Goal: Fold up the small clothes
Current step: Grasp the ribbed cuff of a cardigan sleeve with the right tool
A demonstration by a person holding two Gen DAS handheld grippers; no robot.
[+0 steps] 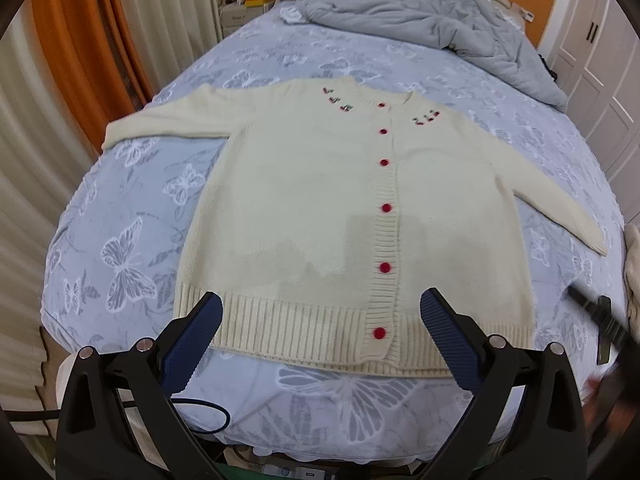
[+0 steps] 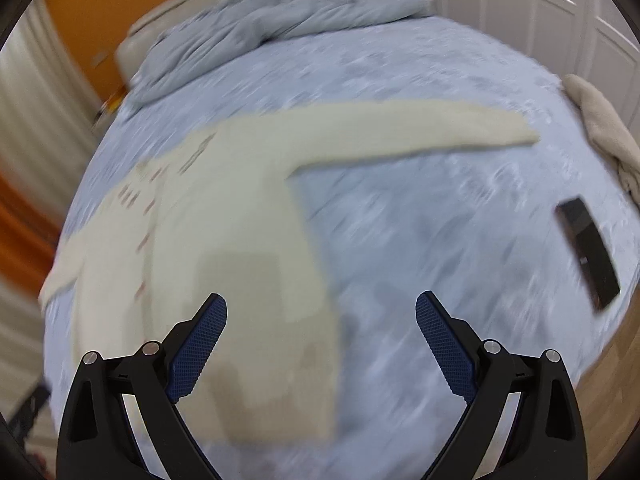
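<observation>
Cardigan (image 1: 320,200) lies flat and buttoned near the bed's (image 1: 120,200) foot edge, both sleeves spread out, ready for a 1st fold. Left claw (image 1: 320,320) hovers apart over the hem; right claw (image 2: 320,320), also apart and empty, hangs off the right side seam.

The cardigan (image 1: 320,208) is cream knitted wool, soft and matt, ribbed along hem and button band, with glossy red buttons (image 1: 386,208). Under it the bedsheet (image 1: 132,216) is smooth pale-blue cloth printed with butterflies. The grey quilt (image 1: 420,12) is crumpled, matt fabric. The left gripper (image 1: 320,336) and the right gripper (image 2: 320,336) are matt black plastic, with blue finely textured pads (image 1: 192,344) and shiny metal pins (image 1: 144,345).
</observation>
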